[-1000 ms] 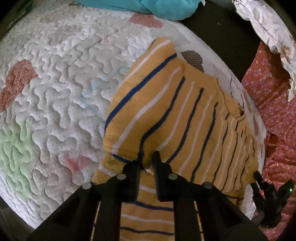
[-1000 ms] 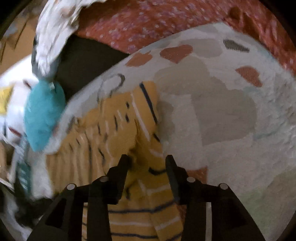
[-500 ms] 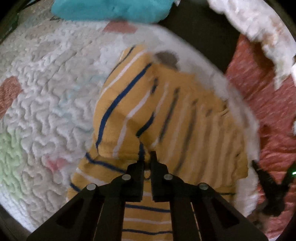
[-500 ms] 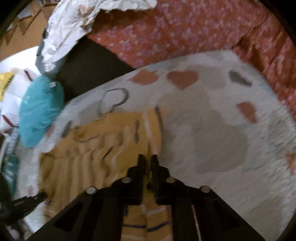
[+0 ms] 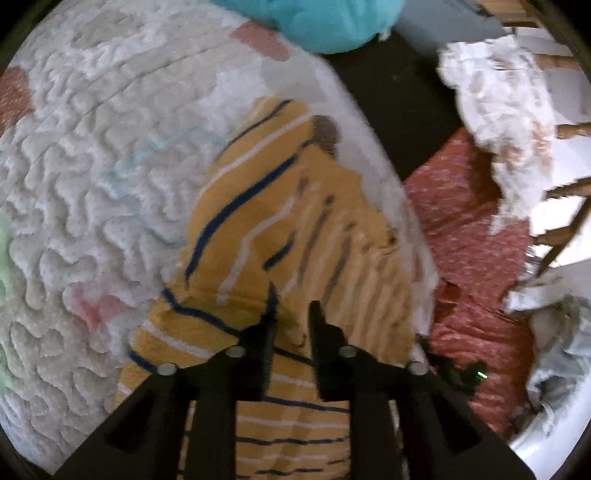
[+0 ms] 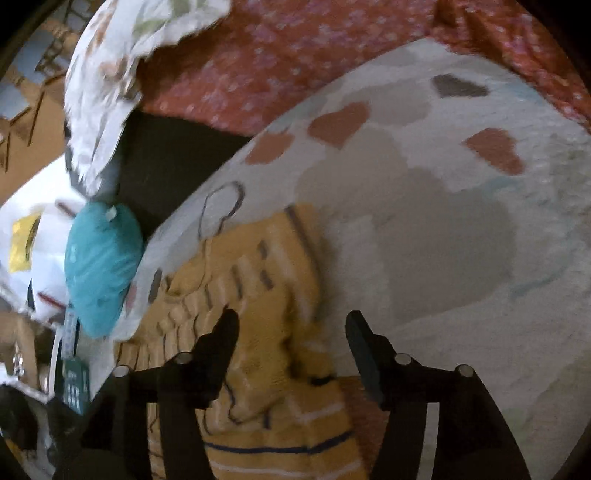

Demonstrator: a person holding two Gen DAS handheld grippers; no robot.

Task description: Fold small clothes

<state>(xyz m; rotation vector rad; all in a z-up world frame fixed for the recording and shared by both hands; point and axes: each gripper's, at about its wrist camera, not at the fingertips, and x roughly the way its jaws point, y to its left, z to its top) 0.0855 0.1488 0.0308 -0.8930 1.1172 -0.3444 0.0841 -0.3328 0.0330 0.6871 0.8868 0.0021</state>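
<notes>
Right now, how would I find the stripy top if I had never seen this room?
Look for the big white quilted blanket with heart patches spread out flat. Near its edge, by the red flowery cloth, lies the mustard-yellow knitted top with dark blue and white stripes. It is the only striped thing there; the teal bundle beyond it is plain.

1. A white quilt (image 5: pixel 92 177) with wavy stitching and pink, brown and grey heart patches covers the surface.
2. A yellow striped garment (image 5: pixel 288 229) lies on it, partly folded over itself.
3. A teal bundle (image 6: pixel 101 266) rests at the quilt's edge.
4. Red floral cloth (image 6: pixel 295 55) lies beside the quilt.
</notes>
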